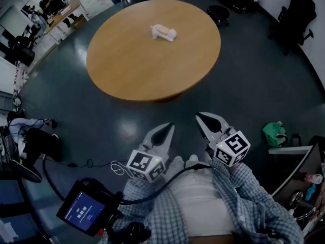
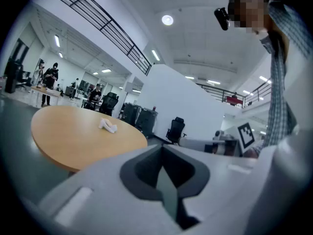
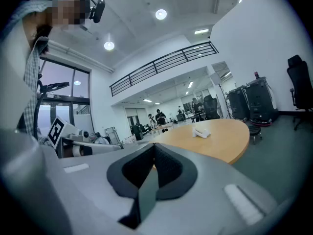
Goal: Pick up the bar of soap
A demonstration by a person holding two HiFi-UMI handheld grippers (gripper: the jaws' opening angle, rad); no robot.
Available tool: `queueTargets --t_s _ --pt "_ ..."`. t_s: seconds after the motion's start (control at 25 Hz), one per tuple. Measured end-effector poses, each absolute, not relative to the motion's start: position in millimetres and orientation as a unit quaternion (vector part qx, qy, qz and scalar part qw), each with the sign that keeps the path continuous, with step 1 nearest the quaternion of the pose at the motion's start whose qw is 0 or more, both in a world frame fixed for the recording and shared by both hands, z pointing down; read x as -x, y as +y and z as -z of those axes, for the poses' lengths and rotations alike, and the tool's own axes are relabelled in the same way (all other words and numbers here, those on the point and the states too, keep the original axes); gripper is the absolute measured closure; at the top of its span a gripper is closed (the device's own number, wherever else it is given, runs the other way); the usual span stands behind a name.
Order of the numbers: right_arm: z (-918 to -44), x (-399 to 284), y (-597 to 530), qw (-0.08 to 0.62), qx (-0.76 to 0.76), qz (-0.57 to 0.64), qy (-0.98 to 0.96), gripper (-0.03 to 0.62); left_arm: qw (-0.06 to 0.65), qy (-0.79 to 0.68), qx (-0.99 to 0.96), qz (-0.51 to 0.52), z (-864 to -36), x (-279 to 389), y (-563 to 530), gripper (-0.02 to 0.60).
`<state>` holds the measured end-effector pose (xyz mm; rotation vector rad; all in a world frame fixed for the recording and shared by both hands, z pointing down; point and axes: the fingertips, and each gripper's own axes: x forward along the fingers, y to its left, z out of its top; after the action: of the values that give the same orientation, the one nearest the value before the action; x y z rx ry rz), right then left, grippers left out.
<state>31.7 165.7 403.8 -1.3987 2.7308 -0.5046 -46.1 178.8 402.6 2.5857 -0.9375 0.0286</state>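
**Soap beyond reach, grippers clenched empty**

We held the left gripper (image 1: 163, 133) and the right gripper (image 1: 205, 122) close against our body, both clenched on nothing. We judged this a resting carry, since the round tan wooden table (image 1: 127, 70) stood well apart. The pale, lumpy bar of soap (image 1: 163, 32) lay alone toward the table's far edge. Stepping nearer and opening one gripper would come first.

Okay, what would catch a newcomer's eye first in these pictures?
The big round wooden table fills the upper middle of the head view, with the small white bar of soap lying near its far side. Below it, the left tool and right tool are shut and empty, close to the person's body, well short of the table.
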Motion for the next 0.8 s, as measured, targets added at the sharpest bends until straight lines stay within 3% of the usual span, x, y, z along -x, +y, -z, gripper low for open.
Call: queueTargets --t_s 0.8 --pt "-407.9 -34.5 168.4 0.012 0.448 0.174 0.877 0.591 0.195 -0.335 -0.922 -0.015 -402.7 41.4 182.1 0.583"
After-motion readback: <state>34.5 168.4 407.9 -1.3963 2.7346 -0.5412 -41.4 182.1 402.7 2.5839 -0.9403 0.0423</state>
